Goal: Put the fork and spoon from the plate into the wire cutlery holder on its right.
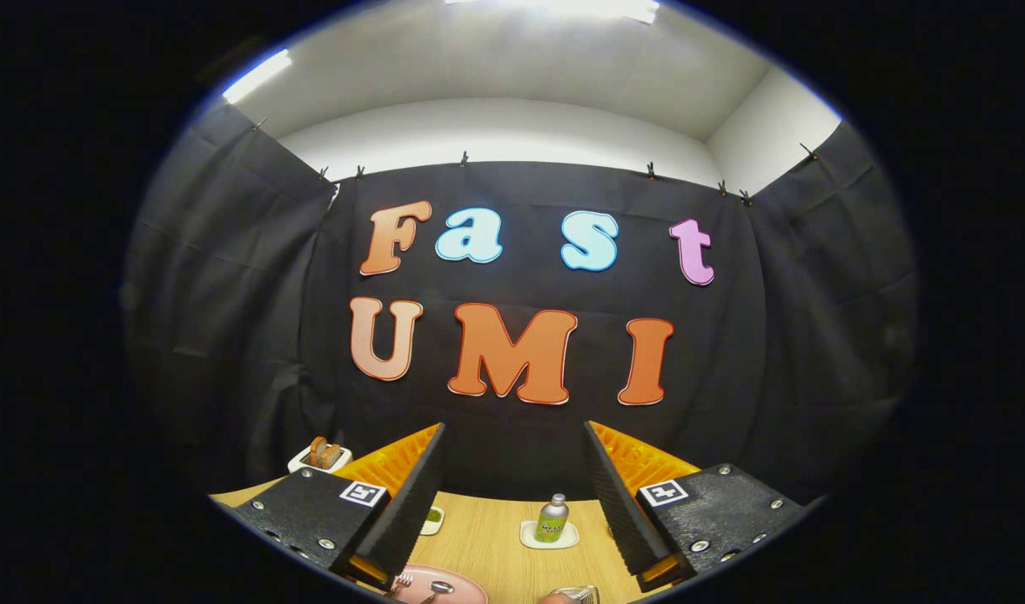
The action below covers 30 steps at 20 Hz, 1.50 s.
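Black cloth walls close off the booth behind a pale wooden table (496, 537). Low between the fingers, toward the left one, sits the pink plate (458, 580), with the fork (402, 579) and spoon (437, 590) lying on it. The wire cutlery holder (576, 595) stands just right of the plate, near the right finger. The gripper (512, 470) is spread wide, grasping nothing. Beyond the plate, a green bottle (552, 518) stands on a white coaster (529, 537). Past the left finger, a small white dish (304, 460) holds something brown.
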Each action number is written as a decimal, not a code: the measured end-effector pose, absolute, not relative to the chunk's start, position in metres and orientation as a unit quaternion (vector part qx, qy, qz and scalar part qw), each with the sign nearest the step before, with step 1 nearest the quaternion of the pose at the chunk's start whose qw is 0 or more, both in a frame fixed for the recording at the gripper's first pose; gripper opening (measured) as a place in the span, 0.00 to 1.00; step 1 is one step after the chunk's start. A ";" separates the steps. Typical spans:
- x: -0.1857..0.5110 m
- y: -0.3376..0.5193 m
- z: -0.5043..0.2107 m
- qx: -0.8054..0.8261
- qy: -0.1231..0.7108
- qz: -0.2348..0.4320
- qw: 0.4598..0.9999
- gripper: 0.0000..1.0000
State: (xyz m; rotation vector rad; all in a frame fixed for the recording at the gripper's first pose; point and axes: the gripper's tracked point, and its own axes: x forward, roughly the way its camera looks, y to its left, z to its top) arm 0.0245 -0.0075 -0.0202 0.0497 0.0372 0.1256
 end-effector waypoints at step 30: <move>0.008 0.026 -0.089 0.026 0.106 0.111 0.988 0.94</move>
